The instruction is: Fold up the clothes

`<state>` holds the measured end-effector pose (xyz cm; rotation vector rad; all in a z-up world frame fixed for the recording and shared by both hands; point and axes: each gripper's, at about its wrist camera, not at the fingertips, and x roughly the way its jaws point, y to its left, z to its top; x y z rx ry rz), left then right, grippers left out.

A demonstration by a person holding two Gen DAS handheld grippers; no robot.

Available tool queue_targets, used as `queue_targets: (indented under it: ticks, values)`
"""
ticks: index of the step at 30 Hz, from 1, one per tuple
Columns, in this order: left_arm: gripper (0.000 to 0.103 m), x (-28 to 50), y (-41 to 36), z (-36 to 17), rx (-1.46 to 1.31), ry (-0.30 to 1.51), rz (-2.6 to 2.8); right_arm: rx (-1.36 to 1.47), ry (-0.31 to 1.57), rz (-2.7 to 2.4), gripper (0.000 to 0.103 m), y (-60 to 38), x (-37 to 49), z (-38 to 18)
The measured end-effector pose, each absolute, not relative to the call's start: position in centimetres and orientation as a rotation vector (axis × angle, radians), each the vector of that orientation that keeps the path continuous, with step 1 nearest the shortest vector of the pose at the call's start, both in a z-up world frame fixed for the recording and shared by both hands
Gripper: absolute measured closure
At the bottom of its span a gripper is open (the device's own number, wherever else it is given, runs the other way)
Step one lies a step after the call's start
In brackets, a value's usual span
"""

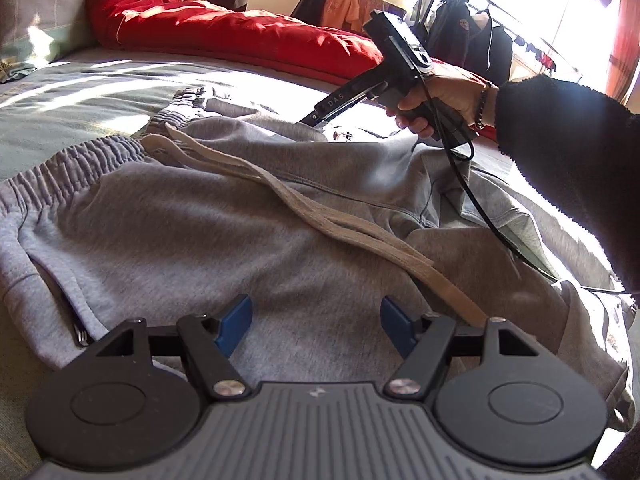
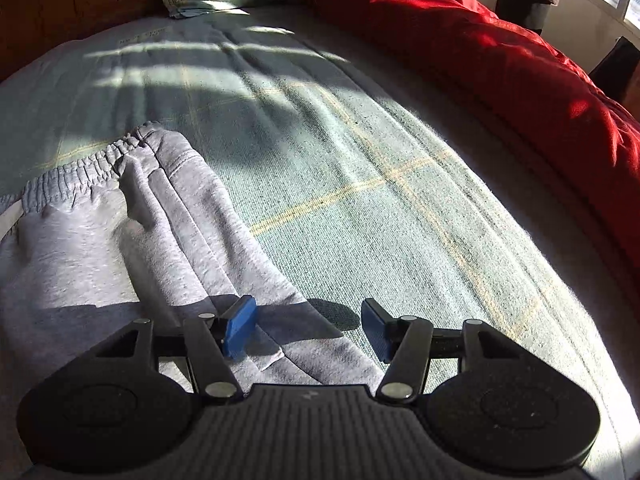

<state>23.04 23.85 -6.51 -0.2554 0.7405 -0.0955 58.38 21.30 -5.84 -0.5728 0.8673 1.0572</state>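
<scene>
Under our left hand-held gripper (image 1: 316, 326), jaws wide and empty, grey sweatpants (image 1: 192, 232) lie across the bed (image 2: 360, 152), waistband toward its far-left side. Our right hand-held gripper (image 2: 308, 328), open and holding nothing, hangs over their far edge, likely nearer.

My left-hand camera is riding on my left gripper (image 1: 316, 326), looking steeply down, close over the grey sweatpants (image 1: 200, 232) towards my right hand (image 1: 440, 100) and the window. My right-hand camera is sitting on my right gripper (image 2: 308, 330), facing across the bed (image 2: 360, 160). Both are sharing the sweatpants and red quilt (image 1: 224, 32).
</scene>
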Motion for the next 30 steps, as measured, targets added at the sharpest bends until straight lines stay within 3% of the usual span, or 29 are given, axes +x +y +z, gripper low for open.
queue_targets:
  ticks: [2, 3, 4, 6, 13, 20, 30]
  values:
    - [0.029, 23.1, 23.8, -6.5, -0.252, 0.739, -0.101, -0.554, 0.885, 1.087, 0.058, 20.9, 58.4, -5.7]
    - [0.029, 23.1, 23.8, -6.5, -0.251, 0.738, -0.102, -0.580, 0.864, 1.087, 0.070, 20.9, 58.0, -5.6]
    - [0.029, 23.0, 23.7, -6.5, -0.250, 0.737, -0.102, -0.611, 0.839, 1.085, 0.090, 20.9, 57.5, -5.5]
    - [0.029, 23.0, 23.7, -6.5, -0.250, 0.734, -0.102, -0.682, 0.779, 1.065, 0.098, 21.2, 56.5, -5.3]
    - [0.029, 22.7, 23.8, -6.1, -0.260, 0.712, -0.100, -0.644, 0.610, 0.906, 0.103, 23.8, 56.7, -4.0]
    - [0.029, 22.5, 23.8, -6.1, -0.260, 0.713, -0.101, -0.640, 0.677, 0.832, 0.102, 24.6, 57.6, -6.6]
    - [0.029, 21.0, 22.7, -3.8, -0.237, 0.686, -0.099, -0.644, 0.657, 0.787, 0.095, 19.5, 55.4, 0.8]
